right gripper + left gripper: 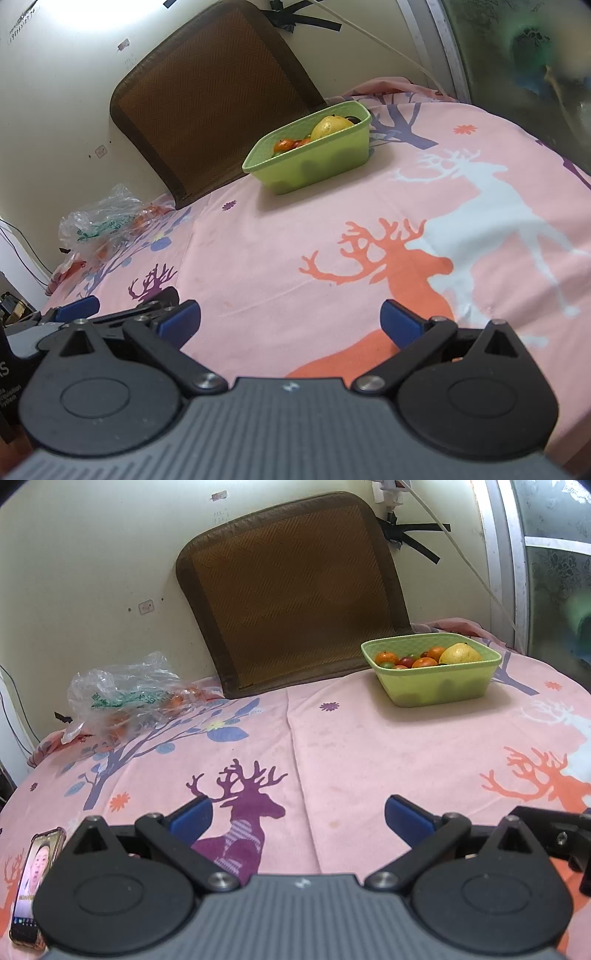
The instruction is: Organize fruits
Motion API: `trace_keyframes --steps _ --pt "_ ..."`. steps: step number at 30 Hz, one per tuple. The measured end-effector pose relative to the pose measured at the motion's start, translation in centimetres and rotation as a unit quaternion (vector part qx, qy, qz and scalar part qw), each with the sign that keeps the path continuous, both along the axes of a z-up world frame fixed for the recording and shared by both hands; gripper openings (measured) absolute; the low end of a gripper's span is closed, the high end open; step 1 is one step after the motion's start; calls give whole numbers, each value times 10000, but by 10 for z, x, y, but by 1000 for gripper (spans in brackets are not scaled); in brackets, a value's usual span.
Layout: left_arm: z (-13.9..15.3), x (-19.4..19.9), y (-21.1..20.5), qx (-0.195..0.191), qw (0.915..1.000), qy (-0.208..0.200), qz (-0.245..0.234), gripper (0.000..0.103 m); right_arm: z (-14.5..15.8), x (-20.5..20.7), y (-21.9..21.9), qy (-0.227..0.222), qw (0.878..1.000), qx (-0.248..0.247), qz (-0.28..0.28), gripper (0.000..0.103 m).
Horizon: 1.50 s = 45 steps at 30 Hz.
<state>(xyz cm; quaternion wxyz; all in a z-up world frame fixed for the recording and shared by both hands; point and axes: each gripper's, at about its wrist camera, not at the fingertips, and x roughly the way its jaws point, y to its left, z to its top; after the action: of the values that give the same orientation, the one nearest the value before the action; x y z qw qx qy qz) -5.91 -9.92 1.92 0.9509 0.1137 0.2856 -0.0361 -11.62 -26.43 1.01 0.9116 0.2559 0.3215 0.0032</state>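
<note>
Left gripper (pixel 297 814) is hovering spread wide and empty over the pink deer sheet (pixel 369 746); right gripper (pixel 290 319) is gaping empty too. Fruits (pixel 424 658) are sitting in the green basket (pixel 436 686) far ahead. Bag (pixel 122 698) is showing green print, unreadable. Phone (pixel 31 886) is glowing, text too small.
</note>
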Motion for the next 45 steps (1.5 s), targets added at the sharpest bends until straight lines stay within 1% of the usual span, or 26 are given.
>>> trace_keyframes --steps 12,20,36,45 --pt "-4 4 8 -106 9999 59 60 103 -2 1 3 28 10000 10 7 103" --pt "-7 4 9 -92 9999 61 97 103 -4 1 6 54 10000 15 24 103" --pt "-9 4 7 108 9998 -42 171 103 -6 2 8 113 9999 40 32 103" --pt "-9 3 6 135 9998 -47 138 103 -6 3 8 113 9999 41 27 103"
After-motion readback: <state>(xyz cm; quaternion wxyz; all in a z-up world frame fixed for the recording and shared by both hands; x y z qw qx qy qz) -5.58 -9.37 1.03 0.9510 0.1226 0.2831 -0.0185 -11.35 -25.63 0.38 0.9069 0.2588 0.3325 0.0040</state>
